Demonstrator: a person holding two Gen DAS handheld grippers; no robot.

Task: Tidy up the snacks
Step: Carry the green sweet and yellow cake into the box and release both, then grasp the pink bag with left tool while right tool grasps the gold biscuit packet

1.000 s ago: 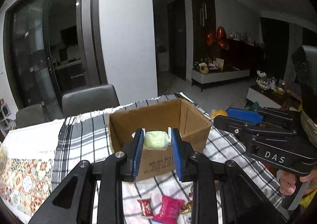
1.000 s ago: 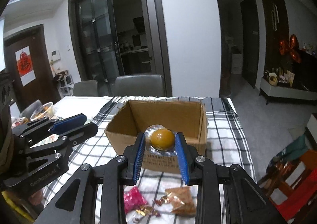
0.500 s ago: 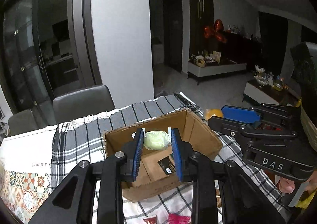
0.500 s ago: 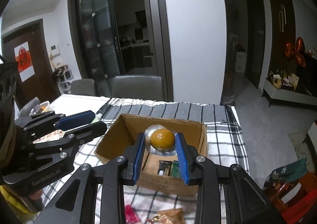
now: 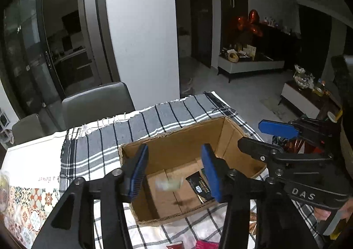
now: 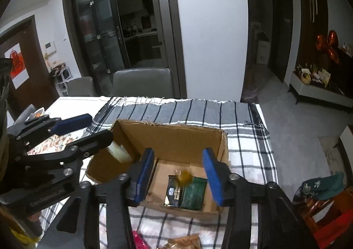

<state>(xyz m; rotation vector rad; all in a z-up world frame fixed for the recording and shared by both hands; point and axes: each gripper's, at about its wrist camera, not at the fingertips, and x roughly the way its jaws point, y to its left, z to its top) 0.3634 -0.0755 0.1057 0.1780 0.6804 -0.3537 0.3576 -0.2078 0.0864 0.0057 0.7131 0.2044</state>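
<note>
An open cardboard box (image 5: 231, 134) (image 6: 167, 136) stands on a checked cloth. My left gripper (image 5: 174, 171) is open above the box; a pale green wrapped snack (image 5: 168, 184), blurred, is in the air below it inside the box, and shows in the right wrist view (image 6: 118, 152) too. My right gripper (image 6: 178, 174) is open above the box; an orange wrapped sweet (image 6: 184, 177), blurred, falls below it onto dark green packets (image 6: 187, 194). A dark packet (image 5: 199, 186) lies on the box floor.
The checked cloth (image 5: 154, 116) (image 6: 242, 138) covers the table's far part. Red and pink snack packs (image 5: 206, 244) (image 6: 139, 240) and a brown pack (image 6: 185, 241) lie in front of the box. Grey chairs (image 5: 97, 101) (image 6: 143, 81) stand behind the table.
Both grippers rose over the box and opened. The green snack and the orange sweet left the fingers and are dropping into the box.
</note>
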